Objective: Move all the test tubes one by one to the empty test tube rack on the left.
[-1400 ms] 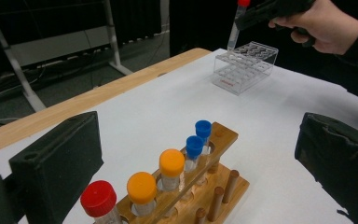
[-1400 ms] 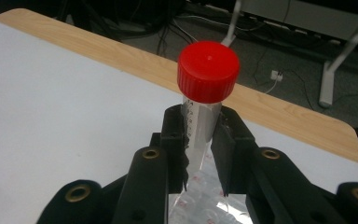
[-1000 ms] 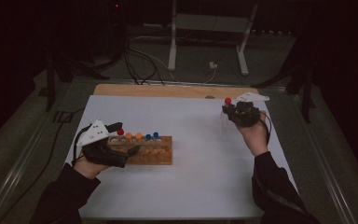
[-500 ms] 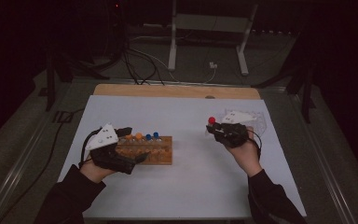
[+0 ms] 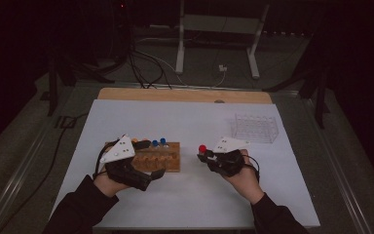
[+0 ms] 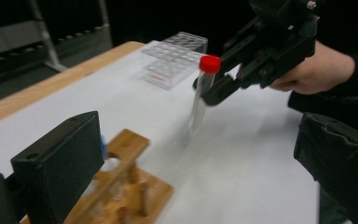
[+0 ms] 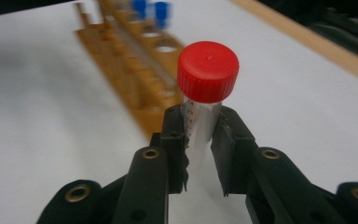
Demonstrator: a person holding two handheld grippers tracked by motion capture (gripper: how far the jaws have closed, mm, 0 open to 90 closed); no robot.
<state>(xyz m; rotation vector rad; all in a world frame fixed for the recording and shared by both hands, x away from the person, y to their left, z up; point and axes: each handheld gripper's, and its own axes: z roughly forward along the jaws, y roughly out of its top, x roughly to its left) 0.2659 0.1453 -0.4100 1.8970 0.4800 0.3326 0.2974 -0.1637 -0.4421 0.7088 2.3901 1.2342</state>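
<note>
Seemingly midway: a red-capped tube (image 5: 202, 149) is clamped below its cap in the right gripper (image 5: 205, 157), carried mid-frame between clear rack (image 5: 254, 128) and wooden rack (image 5: 159, 158), unseated, while the left gripper (image 5: 152, 174), jaws parted, brackets the wooden rack's near end.

A clear tube with a red screw cap (image 7: 208, 71) stands upright above the white table sheet, clamped just under its cap, right of the wooden rack (image 5: 161, 158). That rack lies left of centre near the person, a low brown block with a row of holes, two blue-capped tubes (image 5: 158, 143) standing at its far side. A clear plastic rack (image 5: 254, 128) sits far right.
</note>
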